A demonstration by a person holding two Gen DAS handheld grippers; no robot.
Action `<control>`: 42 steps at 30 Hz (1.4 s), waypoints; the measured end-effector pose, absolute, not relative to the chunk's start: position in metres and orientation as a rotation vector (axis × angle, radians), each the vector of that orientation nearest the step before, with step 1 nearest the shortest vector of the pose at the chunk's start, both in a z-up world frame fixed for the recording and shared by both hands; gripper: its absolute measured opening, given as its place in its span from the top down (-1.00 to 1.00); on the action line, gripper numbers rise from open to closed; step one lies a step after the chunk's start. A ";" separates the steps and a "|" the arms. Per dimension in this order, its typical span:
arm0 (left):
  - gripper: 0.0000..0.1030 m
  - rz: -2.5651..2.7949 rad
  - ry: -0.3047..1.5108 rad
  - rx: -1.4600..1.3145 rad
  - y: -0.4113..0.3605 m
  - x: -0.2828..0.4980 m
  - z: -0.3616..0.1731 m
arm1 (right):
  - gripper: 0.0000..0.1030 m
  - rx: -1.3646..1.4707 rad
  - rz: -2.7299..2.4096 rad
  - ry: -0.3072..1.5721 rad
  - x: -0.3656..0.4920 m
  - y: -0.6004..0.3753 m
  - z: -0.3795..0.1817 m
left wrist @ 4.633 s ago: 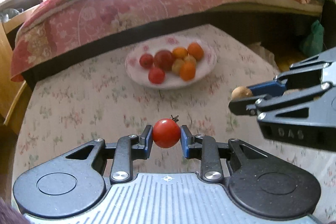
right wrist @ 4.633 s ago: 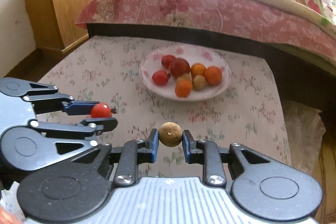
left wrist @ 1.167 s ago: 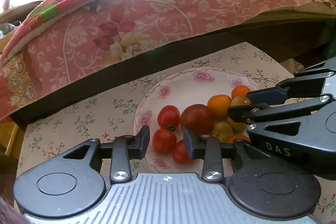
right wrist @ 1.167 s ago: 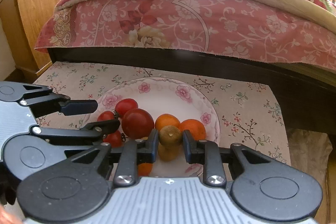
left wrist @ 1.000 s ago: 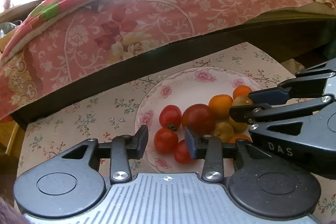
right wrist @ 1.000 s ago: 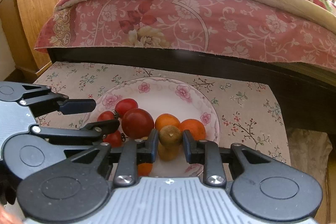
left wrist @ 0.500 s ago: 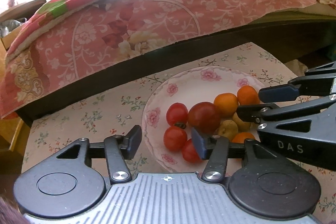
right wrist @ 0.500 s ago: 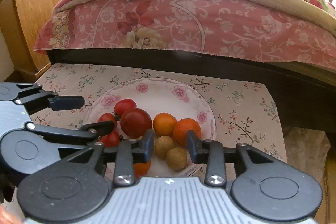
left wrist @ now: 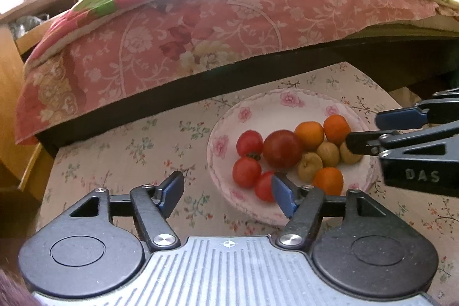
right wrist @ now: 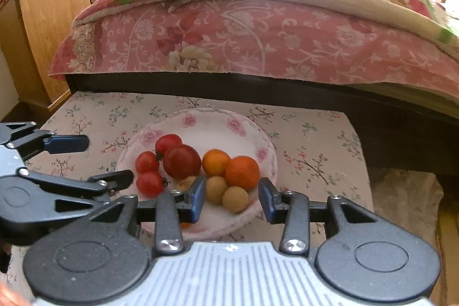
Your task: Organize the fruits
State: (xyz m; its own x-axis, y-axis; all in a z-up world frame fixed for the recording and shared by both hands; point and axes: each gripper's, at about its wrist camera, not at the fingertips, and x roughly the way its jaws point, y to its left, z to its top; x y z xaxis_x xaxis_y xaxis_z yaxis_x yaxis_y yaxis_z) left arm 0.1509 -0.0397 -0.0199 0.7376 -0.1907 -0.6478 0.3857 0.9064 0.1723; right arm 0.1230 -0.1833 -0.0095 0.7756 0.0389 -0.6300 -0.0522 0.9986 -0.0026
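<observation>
With both my tongs spread wide and empty | left tongs (left wrist: 226,192), right tongs (right wrist: 231,198) | plate (right wrist: 200,122) holds tomatoes (right wrist: 182,161), oranges (right wrist: 242,172), brown fruits (right wrist: 235,199) | desk (right wrist: 309,134).

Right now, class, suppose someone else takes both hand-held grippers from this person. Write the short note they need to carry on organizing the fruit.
Left hand-held gripper: open, empty, at the plate's near-left edge.
Right hand-held gripper: open, empty, over the plate's near rim.
All visible fruit is on the plate: red tomatoes on the left, oranges on the right, small brown fruits in front.
Done: no fruit lies loose on the tablecloth in view.
Left: check out-of-view spots for more fruit; otherwise withdraw.
</observation>
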 end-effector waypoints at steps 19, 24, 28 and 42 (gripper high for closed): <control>-0.77 -0.308 0.706 0.248 -0.027 0.073 -0.012 | 0.13 0.047 0.038 0.721 0.032 -0.176 -0.008; -0.86 -0.296 0.702 0.272 -0.025 0.053 -0.014 | 0.08 0.064 0.026 0.737 0.012 -0.175 -0.010; -0.99 -0.294 0.691 0.266 -0.023 0.043 -0.013 | 0.08 0.074 0.026 0.741 -0.001 -0.171 -0.010; -1.00 -0.259 0.700 0.224 -0.010 0.020 -0.016 | 0.06 0.091 0.012 0.758 -0.032 -0.166 -0.013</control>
